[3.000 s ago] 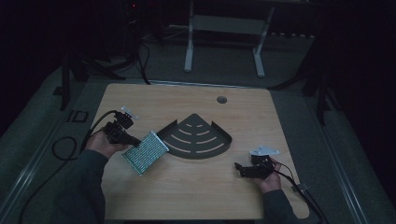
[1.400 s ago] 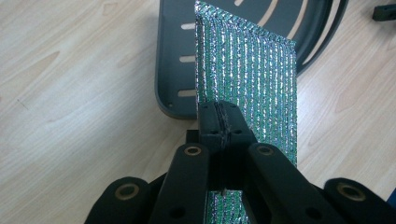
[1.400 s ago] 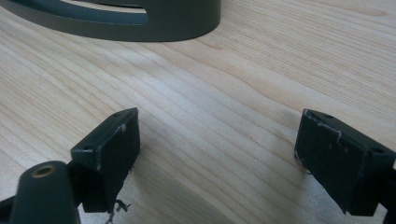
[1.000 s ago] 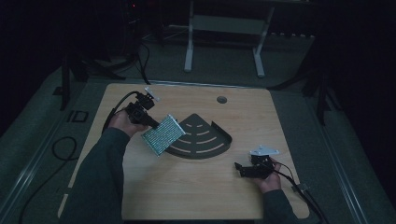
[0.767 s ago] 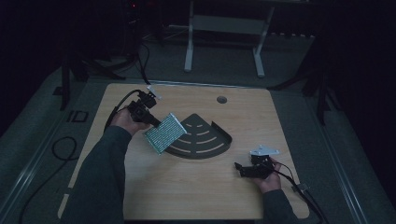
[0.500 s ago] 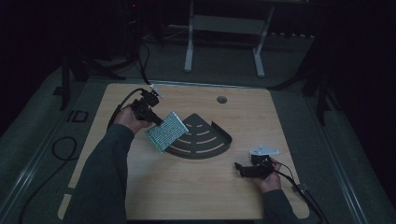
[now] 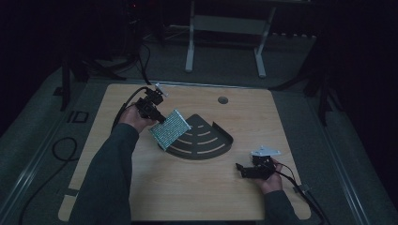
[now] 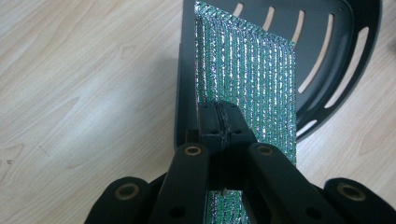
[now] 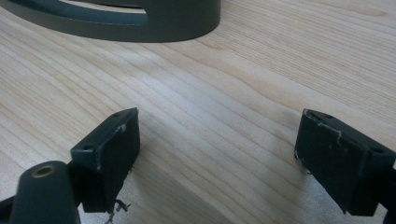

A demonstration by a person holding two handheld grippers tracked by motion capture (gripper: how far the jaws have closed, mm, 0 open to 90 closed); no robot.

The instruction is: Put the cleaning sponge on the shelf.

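The left gripper [image 7: 157,116] is pinching only one edge of the glittery green sponge cloth [image 7: 170,129], dangling it over the nine-o'clock rim of the dark corner shelf [image 7: 206,140], so it could be slipping free or snagging the rim.

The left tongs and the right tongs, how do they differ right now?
The left tongs are shut on the green glittery pad; the right tongs stand open with nothing between them. The left tongs hold the pad over the dark slotted tray; the right tongs sit low over the bare table. Both have black jaws.
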